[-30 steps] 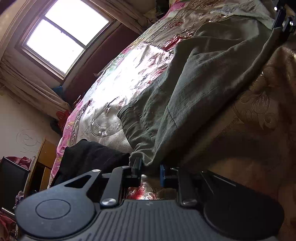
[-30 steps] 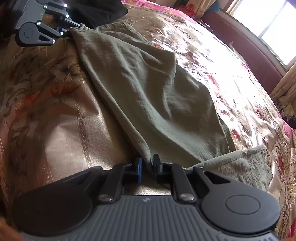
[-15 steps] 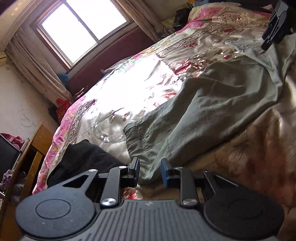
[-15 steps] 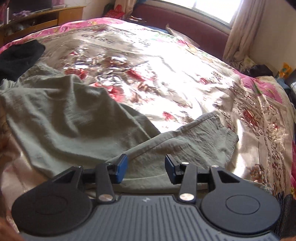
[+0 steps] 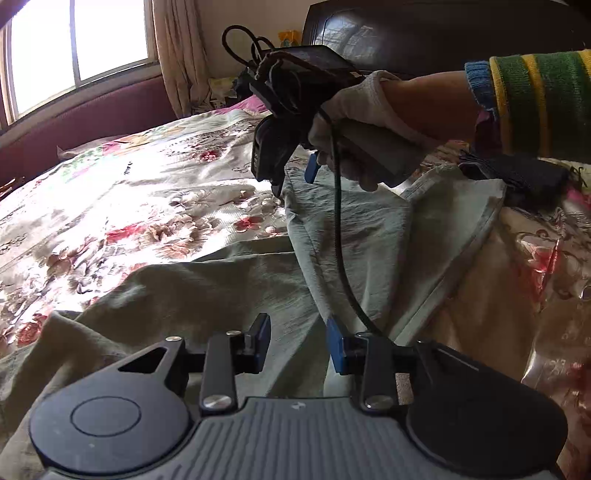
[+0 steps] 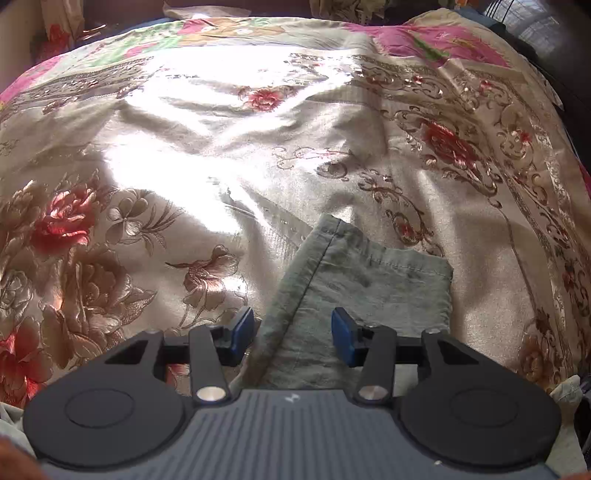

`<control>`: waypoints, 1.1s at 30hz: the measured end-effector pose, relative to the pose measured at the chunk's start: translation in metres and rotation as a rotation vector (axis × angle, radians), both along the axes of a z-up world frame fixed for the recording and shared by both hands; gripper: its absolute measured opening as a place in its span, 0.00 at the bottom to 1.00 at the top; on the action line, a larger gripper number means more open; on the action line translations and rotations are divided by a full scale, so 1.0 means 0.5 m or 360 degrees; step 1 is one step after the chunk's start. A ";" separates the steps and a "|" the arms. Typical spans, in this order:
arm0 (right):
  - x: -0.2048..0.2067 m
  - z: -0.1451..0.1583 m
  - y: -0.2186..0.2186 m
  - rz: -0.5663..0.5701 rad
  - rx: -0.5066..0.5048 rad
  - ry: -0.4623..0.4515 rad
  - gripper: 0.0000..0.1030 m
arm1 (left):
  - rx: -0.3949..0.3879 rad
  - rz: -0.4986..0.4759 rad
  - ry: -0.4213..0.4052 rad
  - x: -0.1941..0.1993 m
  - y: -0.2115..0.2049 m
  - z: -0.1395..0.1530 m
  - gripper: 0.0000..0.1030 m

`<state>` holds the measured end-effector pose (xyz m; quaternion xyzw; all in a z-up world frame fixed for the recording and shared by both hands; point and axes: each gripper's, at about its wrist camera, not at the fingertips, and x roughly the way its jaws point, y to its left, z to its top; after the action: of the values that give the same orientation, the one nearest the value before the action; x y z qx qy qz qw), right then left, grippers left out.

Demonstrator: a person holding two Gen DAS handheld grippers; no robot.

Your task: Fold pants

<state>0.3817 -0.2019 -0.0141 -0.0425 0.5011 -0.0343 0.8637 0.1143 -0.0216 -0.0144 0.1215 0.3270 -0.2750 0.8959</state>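
Observation:
Olive-green pants (image 5: 207, 295) lie spread on a floral bedspread (image 5: 129, 192). My left gripper (image 5: 298, 345) is open and empty, hovering just above the pants. In the left wrist view the right gripper (image 5: 295, 177), held by a gloved hand, hangs over the far leg end of the pants (image 5: 388, 229). In the right wrist view my right gripper (image 6: 292, 332) is open above a leg cuff (image 6: 362, 273) that lies flat on the bedspread (image 6: 221, 147); the cloth sits between the jaws, not pinched.
A dark headboard (image 5: 443, 33) and a window (image 5: 74, 48) with curtains stand at the far side. A black cloth (image 5: 517, 181) lies under the person's sleeve. A cable (image 5: 340, 240) hangs from the right gripper across the pants.
Both grippers have let go of the pants and opened. Both have lifted and turned; the left now faces the headboard and the right hand, the right looks down on a leg cuff.

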 end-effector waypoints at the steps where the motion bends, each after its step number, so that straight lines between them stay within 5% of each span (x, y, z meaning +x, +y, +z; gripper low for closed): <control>1: 0.006 -0.009 0.000 -0.0007 -0.0021 0.0009 0.45 | 0.0024 -0.0005 0.0004 0.003 -0.013 -0.008 0.47; 3: 0.011 -0.019 -0.011 -0.0032 -0.0002 0.0008 0.43 | 0.0090 0.0006 -0.0005 0.006 -0.034 -0.021 0.47; 8: -0.002 0.018 -0.046 -0.0037 0.0228 -0.0049 0.01 | 0.0089 0.0033 0.0014 0.020 -0.029 -0.020 0.42; 14: -0.064 0.146 -0.122 -0.0042 0.0523 -0.0303 0.02 | 0.0119 0.0057 -0.0092 0.035 -0.034 0.018 0.33; 20: -0.230 0.259 -0.290 -0.0184 0.0778 -0.0647 0.02 | 0.0150 -0.0026 -0.0266 0.024 -0.073 0.048 0.33; 23: -0.328 0.222 -0.384 -0.0403 0.0846 -0.0685 0.02 | 0.0202 -0.0124 -0.0282 0.010 -0.113 0.031 0.33; 28: -0.416 0.068 -0.491 -0.0763 0.0859 -0.0473 0.02 | 0.0380 -0.0308 -0.0268 -0.018 -0.176 -0.017 0.33; 33: -0.449 0.001 -0.519 -0.0868 0.0993 -0.0427 0.05 | 0.0517 -0.0380 -0.0285 -0.031 -0.201 -0.036 0.33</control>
<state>0.1573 -0.4613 -0.0138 0.3593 0.3637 -0.1134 0.8519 0.0990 -0.1221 -0.0325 0.3261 0.2695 -0.3109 0.8511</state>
